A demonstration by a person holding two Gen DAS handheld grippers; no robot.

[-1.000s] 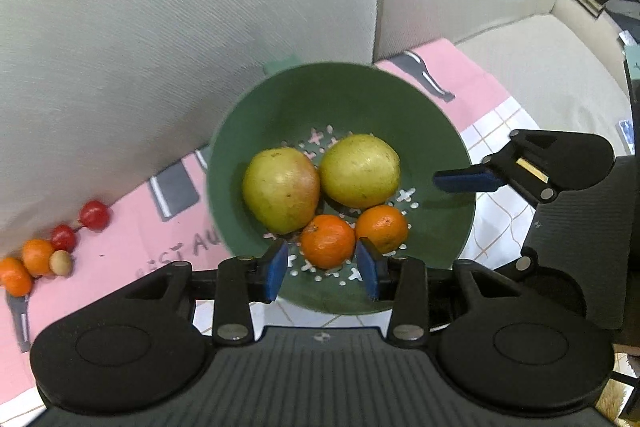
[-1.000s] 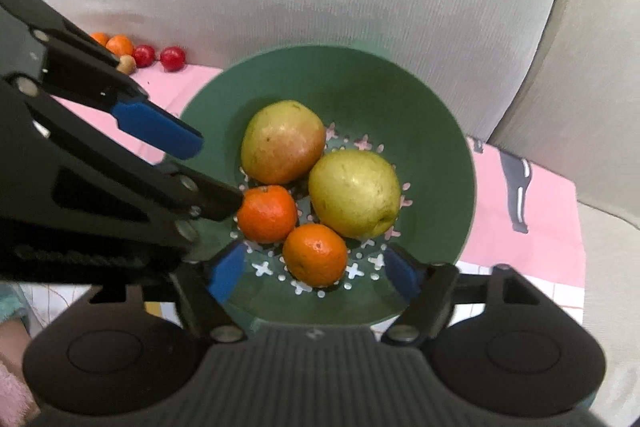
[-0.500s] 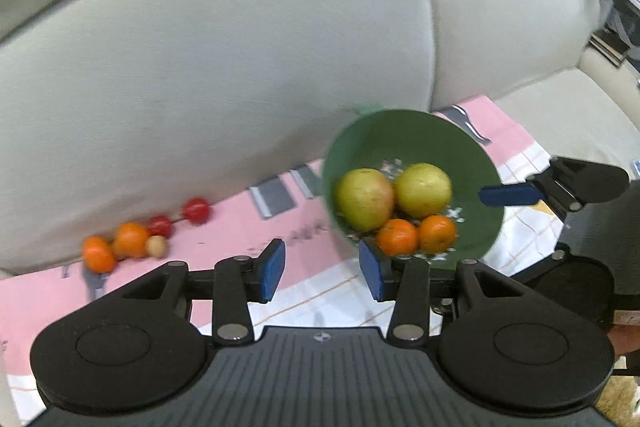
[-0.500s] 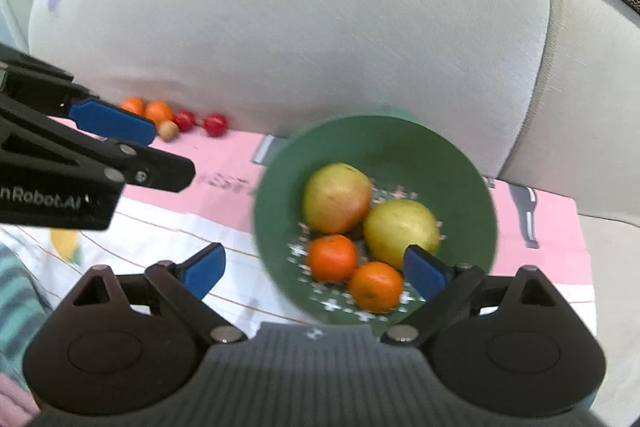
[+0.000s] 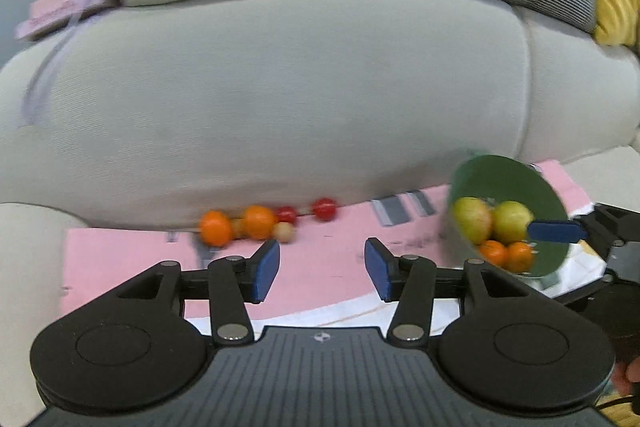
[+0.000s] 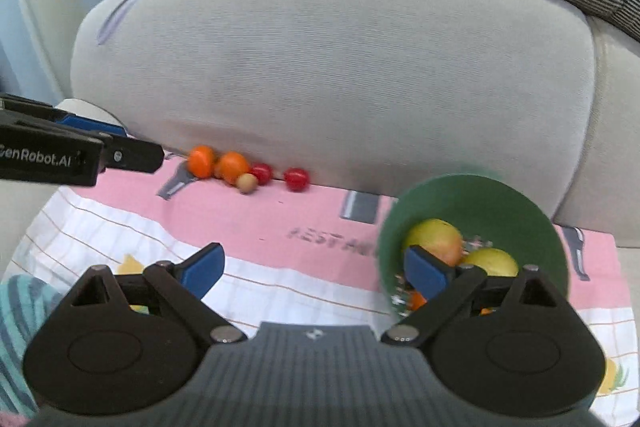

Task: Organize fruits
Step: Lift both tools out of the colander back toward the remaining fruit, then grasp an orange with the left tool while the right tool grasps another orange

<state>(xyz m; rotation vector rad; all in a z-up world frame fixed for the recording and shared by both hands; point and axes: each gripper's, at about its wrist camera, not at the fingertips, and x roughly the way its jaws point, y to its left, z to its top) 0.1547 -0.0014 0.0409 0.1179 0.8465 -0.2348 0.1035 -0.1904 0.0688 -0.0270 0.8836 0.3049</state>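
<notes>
Two grippers hang above a pink cloth (image 6: 280,223) spread on a pale grey sofa (image 5: 280,87). The left gripper (image 5: 322,269) has nothing between its blue pads, and its jaws are opening. The right gripper (image 6: 312,267) stands spread wide and holds nothing. A green bowl (image 6: 500,203) sits on the cloth at the right, holding two yellow-green fruits (image 5: 472,219) and two oranges (image 5: 506,254). Against the foot of the sofa back lies a loose row: two more oranges (image 6: 218,163), a small tan fruit (image 6: 247,183) just in front of them, and two red fruits (image 6: 296,179) to their right. The row is well apart from the bowl.
</notes>
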